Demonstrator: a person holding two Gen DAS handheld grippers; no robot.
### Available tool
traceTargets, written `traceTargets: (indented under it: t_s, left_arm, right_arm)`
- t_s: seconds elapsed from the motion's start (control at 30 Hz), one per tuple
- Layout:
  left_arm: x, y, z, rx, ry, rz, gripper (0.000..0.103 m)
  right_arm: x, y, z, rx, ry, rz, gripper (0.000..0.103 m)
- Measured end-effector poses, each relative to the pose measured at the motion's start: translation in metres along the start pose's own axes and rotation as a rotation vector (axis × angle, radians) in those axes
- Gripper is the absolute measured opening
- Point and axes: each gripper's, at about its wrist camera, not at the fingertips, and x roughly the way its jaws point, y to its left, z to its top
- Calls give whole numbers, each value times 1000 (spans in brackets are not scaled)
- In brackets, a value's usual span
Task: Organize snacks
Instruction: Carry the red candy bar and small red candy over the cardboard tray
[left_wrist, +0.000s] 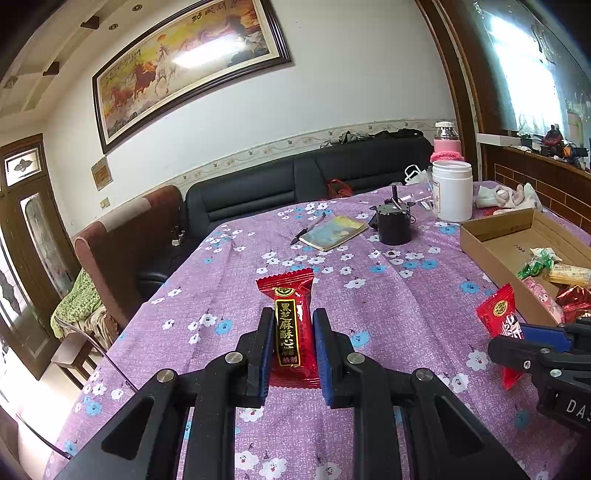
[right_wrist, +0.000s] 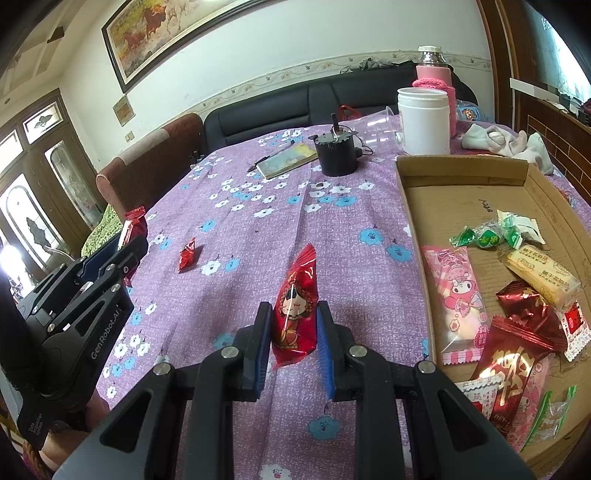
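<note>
Left wrist view showed the left gripper (left_wrist: 291, 332) with jaws clenched on a red sesame candy (left_wrist: 291, 325) above the purple counter (left_wrist: 388, 314). The right gripper (right_wrist: 293, 328) gripped a red cartoon candy (right_wrist: 295, 306) beside the cardboard box (right_wrist: 417, 236).

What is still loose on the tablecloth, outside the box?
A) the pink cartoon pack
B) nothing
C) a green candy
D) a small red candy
D: a small red candy lies alone on the purple tablecloth, while the green and pink snacks sit inside the cardboard box.
</note>
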Motion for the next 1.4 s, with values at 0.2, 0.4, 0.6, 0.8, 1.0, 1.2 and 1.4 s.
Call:
traceTargets:
  t_s: [0.2, 0.4, 0.6, 0.8, 1.0, 1.2, 1.4]
  left_arm:
    - [-6, 6, 2, -37, -11, -83, 22]
    - [-17, 8, 8, -90, -18, -261, 21]
    - [-30, -17, 19, -64, 24, -338, 21]
    - [-61, -81, 41, 20, 24, -444, 21]
    - [-67, -158, 49, 50, 83, -568, 21]
    - [-49, -209, 24, 63, 187, -606, 21]
    - [-42, -209, 15, 59, 203, -618, 21]
  right_arm:
    - [-13, -17, 11, 53, -42, 4, 22]
    - [-35, -62, 30, 162, -103, -25, 22]
    - [-58, -128, 43, 317, -129, -46, 22]
    - [-77, -170, 47, 396, -153, -54, 23]
    - [-72, -188, 45, 381, -83, -97, 23]
    - [-59, -192, 39, 398, -32, -114, 23]
    - [-46, -187, 34, 382, 15, -144, 23]
